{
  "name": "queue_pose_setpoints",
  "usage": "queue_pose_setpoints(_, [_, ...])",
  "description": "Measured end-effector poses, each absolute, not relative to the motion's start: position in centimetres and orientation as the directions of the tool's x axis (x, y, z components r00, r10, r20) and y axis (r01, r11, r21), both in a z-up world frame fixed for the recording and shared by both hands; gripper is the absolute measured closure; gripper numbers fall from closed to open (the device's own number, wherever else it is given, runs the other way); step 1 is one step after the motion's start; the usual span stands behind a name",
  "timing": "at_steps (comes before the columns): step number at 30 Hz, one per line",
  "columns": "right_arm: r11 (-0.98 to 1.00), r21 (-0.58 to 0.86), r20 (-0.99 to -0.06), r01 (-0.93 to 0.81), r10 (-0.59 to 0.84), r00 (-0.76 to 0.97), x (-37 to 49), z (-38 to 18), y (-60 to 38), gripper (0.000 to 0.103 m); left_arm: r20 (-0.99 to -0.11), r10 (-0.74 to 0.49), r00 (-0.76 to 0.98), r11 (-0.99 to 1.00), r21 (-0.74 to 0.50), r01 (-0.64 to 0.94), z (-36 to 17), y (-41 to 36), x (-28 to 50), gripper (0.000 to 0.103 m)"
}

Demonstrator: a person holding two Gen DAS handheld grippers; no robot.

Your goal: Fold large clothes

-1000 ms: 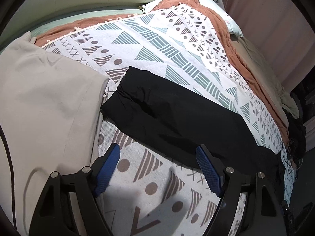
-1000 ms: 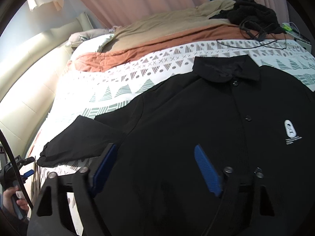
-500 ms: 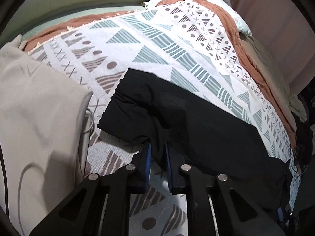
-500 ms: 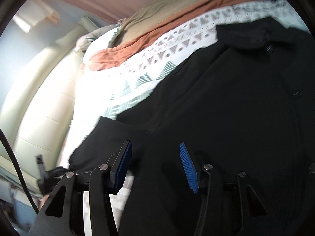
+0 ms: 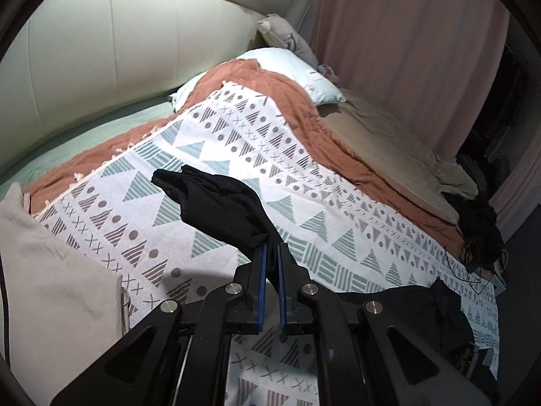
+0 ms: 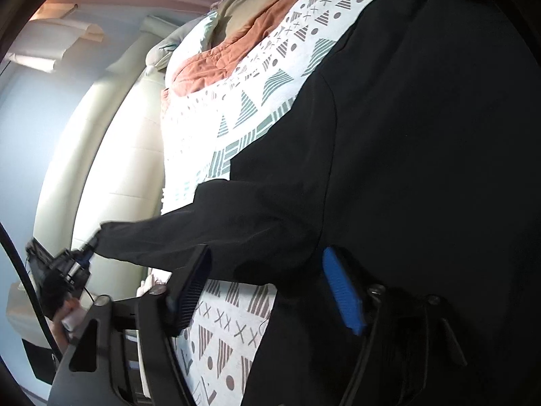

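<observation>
- One black shirt (image 6: 422,169) lies spread on the patterned blanket (image 5: 209,176); in the right wrist view its body fills the frame from 12 o'clock round to 5 o'clock, its long axis running from 1 o'clock down toward 6 o'clock
- Its sleeve (image 6: 209,233) stretches sideways from the body toward 9 o'clock, and its end hangs clear of the blanket
- At that end the left gripper (image 6: 84,255) pinches the cuff, and a hand (image 6: 66,321) shows below it at 8 o'clock
- From the left wrist view the left gripper (image 5: 271,260) has its blue pads (image 5: 262,284) drawn almost together, clamped on a thin fold of the sleeve (image 5: 219,206), which rises from the tips toward 11 o'clock, draped and crumpled above the blanket
- Rest of the shirt (image 5: 405,301) sits at 4 o'clock of those tips, flat on the blanket
- Right gripper (image 6: 263,270) has its jaws wide and opening; the shirt's underarm and side lie in the gap between them, but neither pad presses on the cloth
- Beyond the blanket at 12 o'clock in the left wrist view lie an orange quilt (image 5: 277,84) and a pale pillow (image 5: 290,67); a beige cloth (image 5: 50,287) lies at 8 o'clock
</observation>
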State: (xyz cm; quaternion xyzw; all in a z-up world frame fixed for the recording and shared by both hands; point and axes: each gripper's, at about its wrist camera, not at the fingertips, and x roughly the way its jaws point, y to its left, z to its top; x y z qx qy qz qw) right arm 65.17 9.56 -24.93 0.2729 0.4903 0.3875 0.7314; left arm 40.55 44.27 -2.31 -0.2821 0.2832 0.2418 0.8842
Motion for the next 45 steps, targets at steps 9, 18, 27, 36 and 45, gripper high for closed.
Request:
queue_pose_setpoints(9, [0.56, 0.773, -0.472, -0.298, 0.822, 0.318, 62.4, -19.8, 4.4, 0.017, -0.538, 0.189, 0.821, 0.827, -0.363, -0.429, 5.1, 37.5, 42.3, 0.095])
queue_pose_setpoints(18, [0.641, 0.702, -0.486, -0.31, 0.75, 0.45, 57.3, -14.8, -3.2, 0.017, -0.481, 0.049, 0.875, 0.892, -0.374, -0.255, 9.6, 29.6, 45.3, 0.095])
queue_pose_setpoints(27, [0.747, 0.641, -0.57, -0.179, 0.619, 0.54, 50.8, -14.8, -11.2, 0.017, -0.47, -0.105, 0.876, 0.935, -0.347, -0.074, 11.8, 21.5, 48.7, 0.095])
queue_pose_setpoints(36, [0.728, 0.682, -0.549, -0.069, 0.571, 0.61, 50.9, -13.5, -15.1, 0.017, -0.509, -0.171, 0.844, 0.955, -0.298, 0.014, 11.1, 13.8, 52.5, 0.095])
queue_pose_setpoints(45, [0.677, 0.734, -0.522, 0.048, 0.518, 0.678, 50.8, -13.9, -21.4, 0.017, -0.588, -0.236, 0.773, 0.953, -0.295, 0.066, 5.7, 6.8, 58.0, 0.095])
